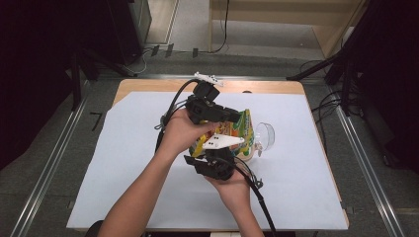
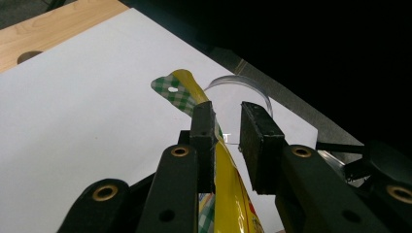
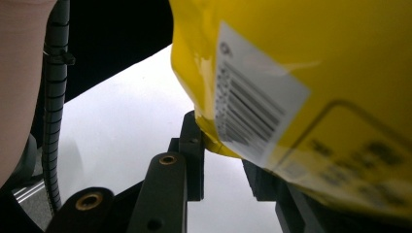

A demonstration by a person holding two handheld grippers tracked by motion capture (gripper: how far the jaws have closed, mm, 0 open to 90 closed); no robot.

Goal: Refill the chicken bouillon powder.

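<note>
- A yellow snack bag [image 1: 240, 132] with green-checked trim is held up above the white sheet [image 1: 123, 173] that covers the wooden surface [image 1: 148, 85], near the middle.
- The left claw [image 2: 227, 145] has the bag's upper edge between its jaws; the bag lies against one pad [image 2: 204, 141], with a gap to the other, so I cannot tell whether it clamps.
- The right claw [image 3: 221, 160] is at the bag's lower corner, close to a barcode label [image 3: 252, 111]; its far jaw is hidden, so its grip is unclear.
- A clear plastic cup [image 1: 264, 136] lies on its side just beside the bag, mouth towards it.
</note>
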